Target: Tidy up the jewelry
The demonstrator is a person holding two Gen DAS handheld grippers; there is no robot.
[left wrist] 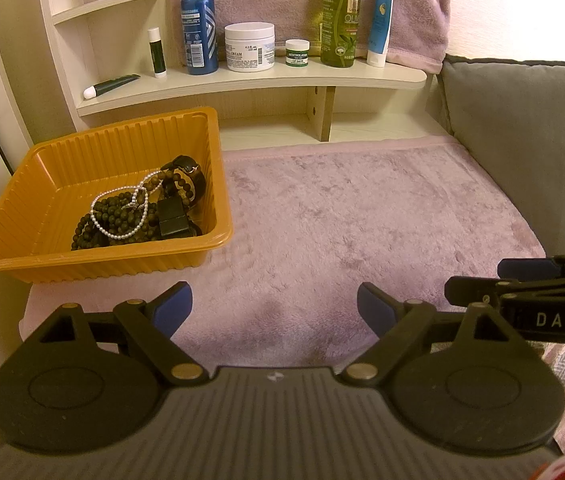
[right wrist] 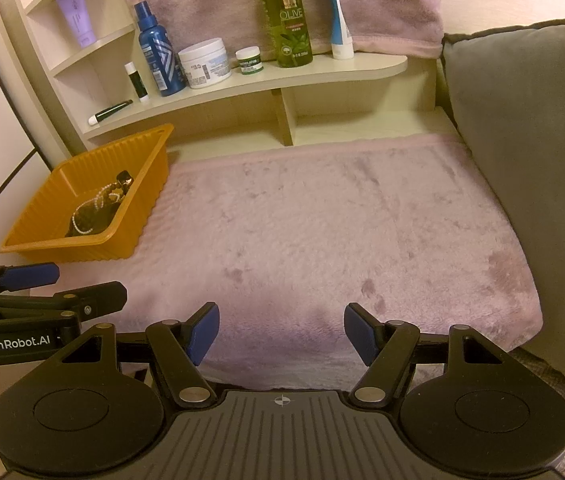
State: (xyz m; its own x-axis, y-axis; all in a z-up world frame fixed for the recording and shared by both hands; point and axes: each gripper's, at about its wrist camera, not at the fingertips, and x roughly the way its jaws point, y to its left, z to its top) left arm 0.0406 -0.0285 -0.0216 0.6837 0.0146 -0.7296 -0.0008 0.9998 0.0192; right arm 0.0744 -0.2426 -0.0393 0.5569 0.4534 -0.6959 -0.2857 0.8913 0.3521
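Observation:
An orange ribbed plastic tray stands at the left on the pinkish fleece mat. Inside lie a white pearl strand, dark wooden bead strings, a black watch and a small black box, piled together. My left gripper hovers open over the mat, right of the tray's front corner, with nothing between its blue pads. My right gripper is open as well, empty, above the mat's near edge. Each gripper shows from the side in the other's view.
A curved cream shelf at the back carries a blue spray bottle, a white cream jar, a small green-labelled jar, an olive bottle, tubes and a lip balm. A grey cushion borders the mat on the right.

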